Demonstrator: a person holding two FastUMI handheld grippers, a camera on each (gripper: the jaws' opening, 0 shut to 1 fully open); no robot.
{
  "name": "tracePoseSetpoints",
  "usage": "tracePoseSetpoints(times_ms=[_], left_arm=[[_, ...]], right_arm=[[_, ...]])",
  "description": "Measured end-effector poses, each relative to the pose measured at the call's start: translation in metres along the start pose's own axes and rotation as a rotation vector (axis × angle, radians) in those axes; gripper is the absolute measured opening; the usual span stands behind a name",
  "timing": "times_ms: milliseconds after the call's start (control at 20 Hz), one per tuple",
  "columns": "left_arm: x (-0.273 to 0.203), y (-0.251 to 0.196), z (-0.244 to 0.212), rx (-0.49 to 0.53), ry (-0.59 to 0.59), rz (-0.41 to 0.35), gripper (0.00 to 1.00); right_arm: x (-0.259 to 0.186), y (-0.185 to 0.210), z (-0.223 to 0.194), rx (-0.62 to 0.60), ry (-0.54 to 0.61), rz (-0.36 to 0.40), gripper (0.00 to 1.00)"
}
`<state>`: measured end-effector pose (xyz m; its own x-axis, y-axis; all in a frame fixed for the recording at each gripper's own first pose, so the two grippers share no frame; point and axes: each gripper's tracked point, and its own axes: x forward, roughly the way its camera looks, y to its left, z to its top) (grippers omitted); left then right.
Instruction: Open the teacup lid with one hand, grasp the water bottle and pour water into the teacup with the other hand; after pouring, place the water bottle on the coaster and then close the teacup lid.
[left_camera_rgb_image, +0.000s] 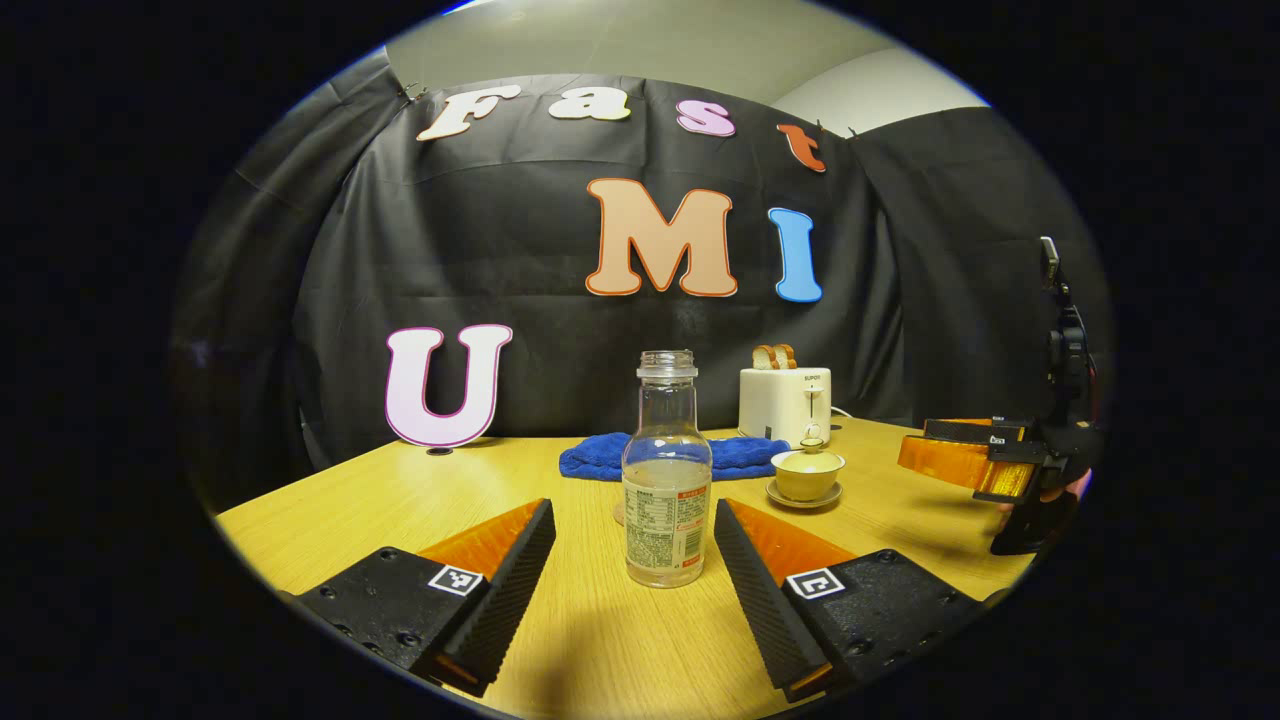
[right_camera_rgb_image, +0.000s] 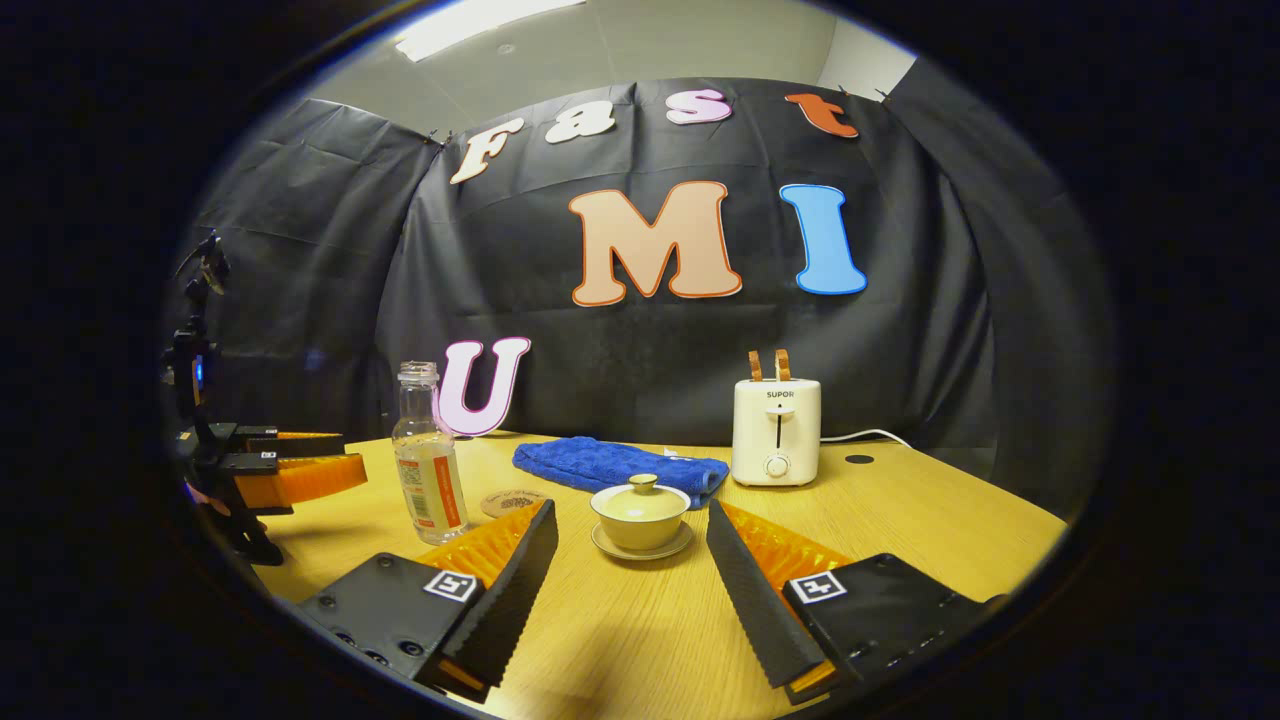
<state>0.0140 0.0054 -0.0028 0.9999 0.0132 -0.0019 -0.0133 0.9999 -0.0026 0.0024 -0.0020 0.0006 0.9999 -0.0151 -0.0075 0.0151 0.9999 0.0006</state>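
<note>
Both grippers stand wide open, holding nothing. Left gripper (left_camera_rgb_image: 634, 545) faces the upright water bottle (left_camera_rgb_image: 667, 470), mid-tabletop, straight ahead between its fingers. Right gripper (right_camera_rgb_image: 631, 545) faces the lidded teacup (right_camera_rgb_image: 640, 514), likewise centred ahead.

Black cloth wall (right_camera_rgb_image: 300, 250), wooden table (right_camera_rgb_image: 930, 520) — pale ceiling (right_camera_rgb_image: 650, 40), lit panel (right_camera_rgb_image: 470, 20)

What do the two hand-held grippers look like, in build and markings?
Each hand-held gripper, left and right, has two wedge-shaped fingers with ribbed inner faces on black blocks held by screws. Each block bears a small square black-and-white marker. Seen from the side, a black handle hangs below.
</note>
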Motion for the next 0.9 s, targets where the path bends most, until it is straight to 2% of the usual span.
tracePoseSetpoints(times_ms=[50, 100, 200, 250, 350, 400, 450, 700, 800, 900], left_arm=[[0.0011, 0.0003, -0.0006, 0.0, 0.0, 0.006, 0.94], [0.0002, 0.0025, -0.0004, 0.0, -0.001, 0.013, 0.94], [-0.0025, 0.0007, 0.0002, 0.004, -0.001, 0.021, 0.93], [-0.0022, -0.0004, -0.0001, 0.004, -0.001, 0.022, 0.93], [-0.0041, 0.0004, -0.0003, 0.004, -0.001, 0.023, 0.93], [-0.0038, 0.0002, -0.0002, 0.004, -0.001, 0.023, 0.93], [-0.0028, 0.0002, 0.0, 0.004, -0.001, 0.024, 0.93], [-0.0021, 0.0008, 0.0007, 0.004, 0.0, 0.031, 0.93], [-0.0034, 0.0011, 0.0002, 0.003, -0.001, 0.031, 0.93], [-0.0044, 0.0012, 0.0006, 0.003, -0.001, 0.033, 0.93]], right_arm=[[-0.0005, -0.0005, 0.0002, 0.0, 0.0, 0.0, 1.0], [-0.0006, -0.0001, 0.0005, 0.0, 0.0, -0.001, 0.92], [0.0, -0.0017, 0.0001, -0.001, -0.001, -0.009, 0.96], [-0.0005, -0.0035, -0.0001, -0.001, -0.001, -0.016, 0.93], [-0.0006, -0.0028, 0.0004, -0.002, -0.001, -0.019, 0.96], [-0.0002, -0.0027, 0.0001, -0.001, -0.001, -0.019, 0.92], [-0.0003, -0.0025, 0.0001, -0.001, -0.001, -0.019, 0.96], [-0.0004, -0.0027, 0.0005, -0.001, 0.0, -0.019, 0.96], [-0.0005, -0.0008, 0.0008, 0.0, -0.001, -0.009, 0.92], [0.0011, 0.0055, -0.002, 0.001, 0.006, 0.017, 0.96]])
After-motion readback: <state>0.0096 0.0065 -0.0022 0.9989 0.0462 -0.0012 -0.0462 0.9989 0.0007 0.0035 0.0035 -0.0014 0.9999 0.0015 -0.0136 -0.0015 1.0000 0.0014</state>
